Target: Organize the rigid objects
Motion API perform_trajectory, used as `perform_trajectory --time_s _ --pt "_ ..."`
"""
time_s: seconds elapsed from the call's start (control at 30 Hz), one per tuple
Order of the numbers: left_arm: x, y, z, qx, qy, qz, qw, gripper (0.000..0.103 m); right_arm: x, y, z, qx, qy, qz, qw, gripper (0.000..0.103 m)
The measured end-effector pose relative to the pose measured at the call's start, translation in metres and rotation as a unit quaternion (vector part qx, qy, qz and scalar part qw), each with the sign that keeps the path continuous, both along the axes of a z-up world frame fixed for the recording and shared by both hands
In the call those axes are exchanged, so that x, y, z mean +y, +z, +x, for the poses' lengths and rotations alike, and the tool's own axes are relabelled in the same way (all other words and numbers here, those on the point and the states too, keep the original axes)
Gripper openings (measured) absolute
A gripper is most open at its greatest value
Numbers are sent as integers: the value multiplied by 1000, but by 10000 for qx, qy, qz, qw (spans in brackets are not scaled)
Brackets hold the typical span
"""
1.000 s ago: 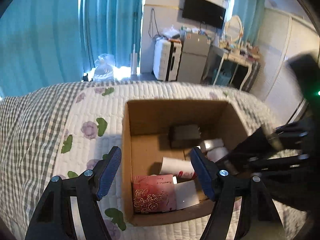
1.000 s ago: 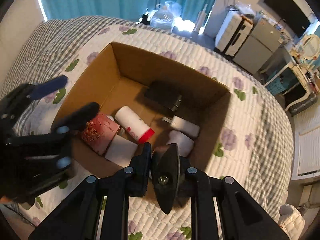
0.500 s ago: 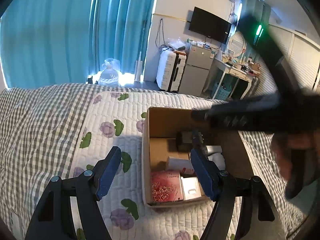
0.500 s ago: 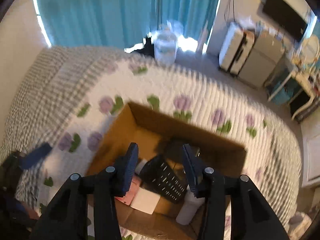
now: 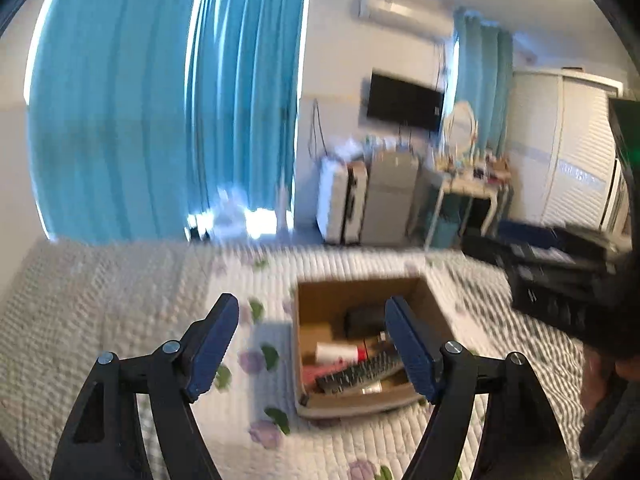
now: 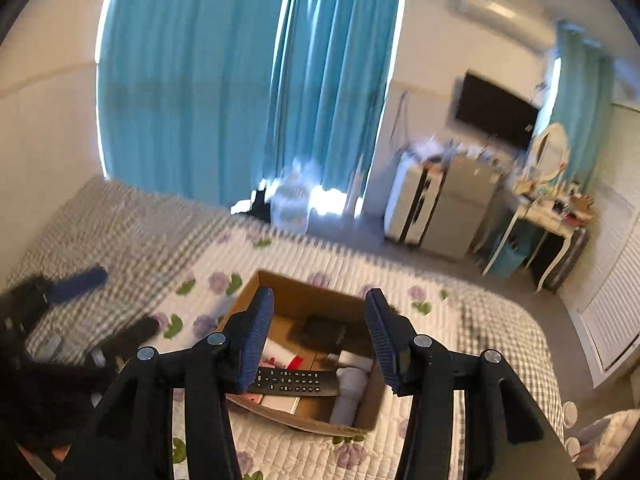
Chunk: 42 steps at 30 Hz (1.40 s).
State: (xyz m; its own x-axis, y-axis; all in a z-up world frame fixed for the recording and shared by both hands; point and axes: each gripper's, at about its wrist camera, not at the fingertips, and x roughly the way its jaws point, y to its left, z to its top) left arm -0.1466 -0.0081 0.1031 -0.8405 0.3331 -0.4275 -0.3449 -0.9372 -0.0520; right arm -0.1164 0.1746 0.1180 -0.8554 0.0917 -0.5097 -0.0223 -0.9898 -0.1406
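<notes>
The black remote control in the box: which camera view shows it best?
The right wrist view: the remote control lies across the cardboard box, its buttons sharp. In the left wrist view, the remote is blurred and partly behind the left tool's finger.

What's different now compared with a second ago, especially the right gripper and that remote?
The right gripper, shut on the black remote a second ago, has opened and let it go; the remote now lies in the cardboard box across the other items. Both grippers have pulled up and back from the box. The left gripper stayed open and empty, and the box stayed put on the quilt.
</notes>
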Motion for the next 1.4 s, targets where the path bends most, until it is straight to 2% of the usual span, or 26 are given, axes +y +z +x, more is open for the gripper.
perform_trajectory --time_s 0.1,0.17,0.3,0.37,0.4,0.57,0.73,0.87,1.1,1.4 --pt "-2 23 29 584 13 -107 9982 81 2 15 39 351 -79 -93 9993 51" --pt "-2 33 45 869 -18 -140 9961 82 7 20 59 547 -147 -209 9982 68" --pt "3 33 67 1231 3 -149 9923 84 16 19 90 962 -262 -284 9946 80" --pt "4 22 72 1339 115 -47 9909 85 20 14 98 1081 -250 -389 9931 101" --pt "5 16 72 1330 173 -36 9910 85 23 9 102 1145 -248 -466 9920 103" --pt "12 -27 59 939 329 -122 9950 85 33 -31 102 1080 -498 -666 9907 103" --pt "16 -70 55 584 297 -383 9971 85 36 -80 92 730 -669 -694 9927 103" --pt "8 -92 57 383 416 -252 9981 85 39 -103 88 587 -648 -609 9943 103" --pt "13 -93 60 273 379 -277 9985 85 44 -114 82 391 -744 -738 9937 103" --pt "14 -93 64 100 351 -303 9989 85 43 -112 84 421 -749 -711 9938 103"
